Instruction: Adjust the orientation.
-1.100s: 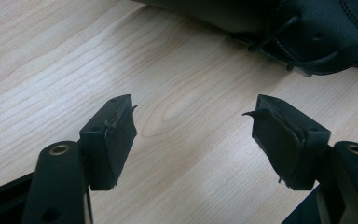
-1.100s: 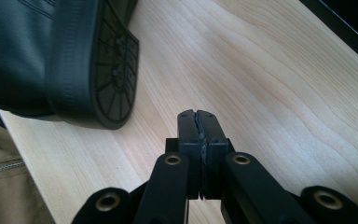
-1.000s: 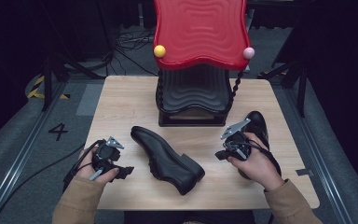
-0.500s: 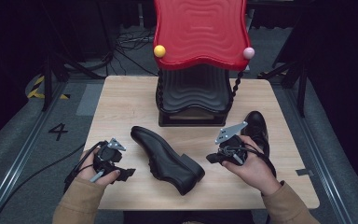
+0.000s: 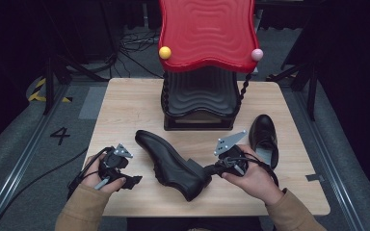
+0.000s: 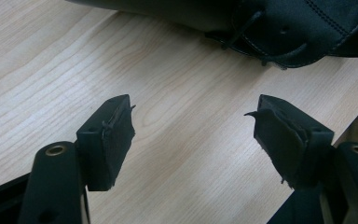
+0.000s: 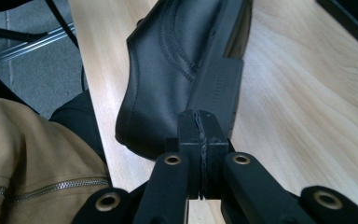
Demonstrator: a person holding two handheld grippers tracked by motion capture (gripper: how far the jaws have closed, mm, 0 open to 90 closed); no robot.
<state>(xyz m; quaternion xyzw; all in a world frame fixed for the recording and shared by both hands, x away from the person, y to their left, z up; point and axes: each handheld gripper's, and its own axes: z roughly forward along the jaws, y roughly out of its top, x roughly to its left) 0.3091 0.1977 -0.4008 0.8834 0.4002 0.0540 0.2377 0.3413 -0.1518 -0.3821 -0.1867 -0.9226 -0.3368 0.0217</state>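
A black leather shoe (image 5: 171,163) lies on its side in the middle of the wooden table (image 5: 125,106), toe to the far left, heel toward me. My right gripper (image 5: 207,169) is shut with nothing between its pads, its tips right at the shoe's heel (image 7: 216,84). In the right gripper view the right gripper (image 7: 201,126) has its jaws pressed together just short of the heel block. A second black shoe (image 5: 265,137) stands upright at the right. My left gripper (image 5: 132,180) rests open near the front left. In the left gripper view the left gripper (image 6: 193,126) points at bare wood below the shoe's laces (image 6: 279,51).
A black ribbed stand (image 5: 200,96) with a wavy red top (image 5: 204,33) occupies the back centre of the table; a yellow ball (image 5: 165,52) and a pink ball (image 5: 256,54) sit at the red top's corners. Dark floor with cables surrounds the table.
My right gripper has moved left, away from the upright shoe, and its shut tips now reach the heel of the lying shoe. The left gripper and both shoes have stayed in place.
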